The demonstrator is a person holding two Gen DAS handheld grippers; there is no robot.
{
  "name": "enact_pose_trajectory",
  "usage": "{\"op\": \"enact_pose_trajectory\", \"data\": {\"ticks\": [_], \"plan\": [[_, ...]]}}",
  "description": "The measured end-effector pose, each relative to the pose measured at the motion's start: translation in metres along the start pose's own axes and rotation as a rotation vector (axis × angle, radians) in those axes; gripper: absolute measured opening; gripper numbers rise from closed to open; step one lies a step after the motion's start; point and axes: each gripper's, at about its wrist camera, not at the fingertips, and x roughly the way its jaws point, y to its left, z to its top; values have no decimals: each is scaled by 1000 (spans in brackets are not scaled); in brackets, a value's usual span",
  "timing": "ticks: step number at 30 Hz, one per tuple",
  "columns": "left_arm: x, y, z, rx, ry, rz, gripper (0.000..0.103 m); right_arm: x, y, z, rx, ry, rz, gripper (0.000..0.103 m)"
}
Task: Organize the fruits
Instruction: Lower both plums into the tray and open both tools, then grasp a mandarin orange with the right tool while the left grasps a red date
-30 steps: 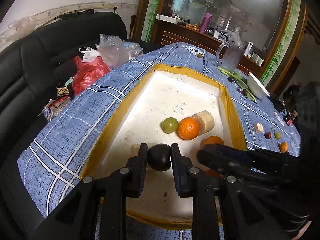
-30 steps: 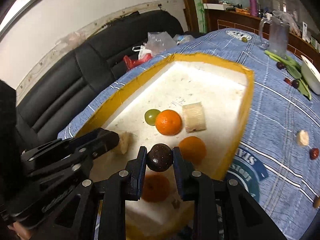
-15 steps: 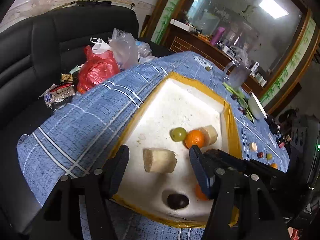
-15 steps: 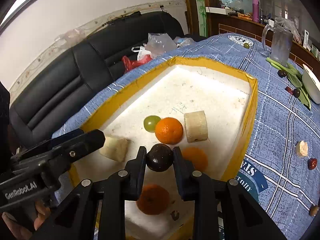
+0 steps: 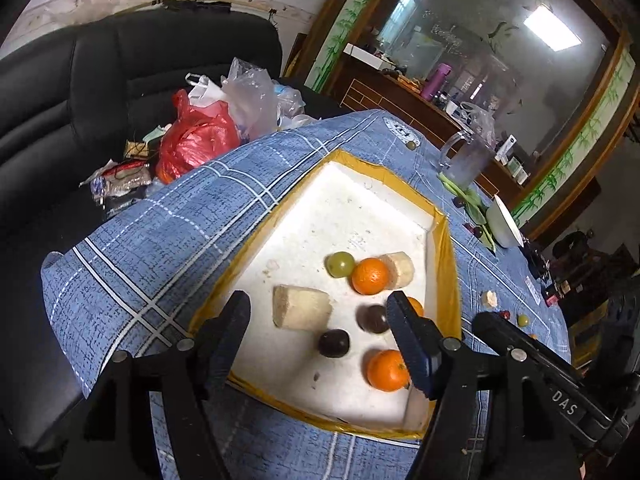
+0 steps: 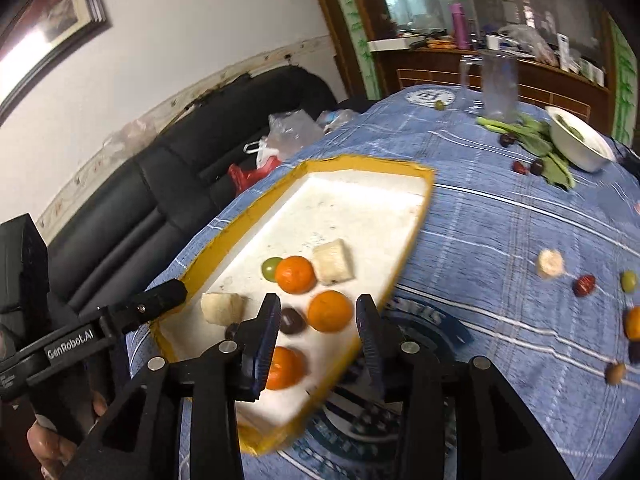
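1. Left gripper (image 5: 318, 312): jaws opening, nothing between the pads.
2. Right gripper (image 6: 316, 328): jaws opening, nothing gripped.
3. White foam tray with yellow taped rim (image 5: 348, 216): holds two dark round plums (image 5: 334, 343), three oranges (image 5: 370, 276), a green grape (image 5: 340, 264) and two pale banana chunks (image 5: 301, 307).
4. Blue checked tablecloth (image 6: 500, 232): scattered small fruits lie to the tray's right.
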Motion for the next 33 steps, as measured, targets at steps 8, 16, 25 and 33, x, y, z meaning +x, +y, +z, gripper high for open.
{"op": "enact_pose_trajectory", "data": {"ticks": [8,16,25,33], "plan": [[-4,-51,-15,182,-12,88,73,-38,-44,-26,108,-32,-38,53],[-8,-101,-40,355,-13,128,73,-63,-87,-48,214,-48,-68,55],[-6,-137,-60,454,-4,170,74,-91,-116,-64,260,-83,-88,58],[-6,-159,-70,505,0,168,74,-107,-140,-74,299,-99,-106,58]]}}
